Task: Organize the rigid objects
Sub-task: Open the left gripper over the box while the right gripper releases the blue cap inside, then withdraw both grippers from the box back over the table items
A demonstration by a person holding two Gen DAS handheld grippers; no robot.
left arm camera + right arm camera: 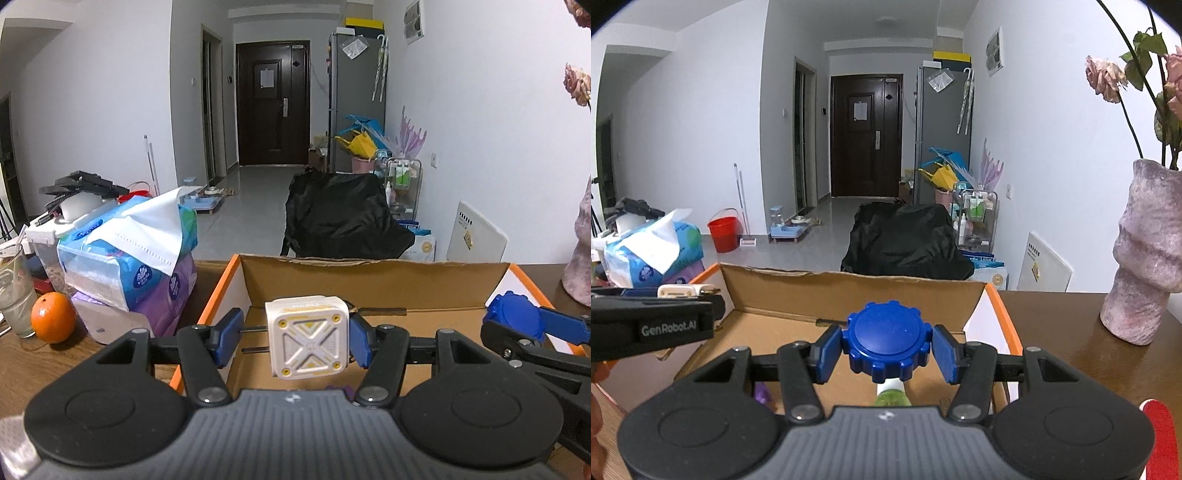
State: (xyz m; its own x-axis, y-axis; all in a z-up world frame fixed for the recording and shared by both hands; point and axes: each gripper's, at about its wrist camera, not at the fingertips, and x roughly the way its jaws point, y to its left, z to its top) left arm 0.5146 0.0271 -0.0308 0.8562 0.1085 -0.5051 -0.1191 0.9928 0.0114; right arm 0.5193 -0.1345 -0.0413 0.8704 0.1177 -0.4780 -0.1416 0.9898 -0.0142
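Wooden table (pixel 1071 332) bearing open cardboard box (pixel 369 280); left gripper (pixel 291 338) pinching white cube (pixel 308 336), right gripper (pixel 884 349) clamping blue-capped bottle (pixel 888 341) over it.

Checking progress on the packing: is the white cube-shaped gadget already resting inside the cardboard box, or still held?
Still held. The white cube-shaped gadget sits between the left gripper's blue pads, hanging over the open cardboard box.
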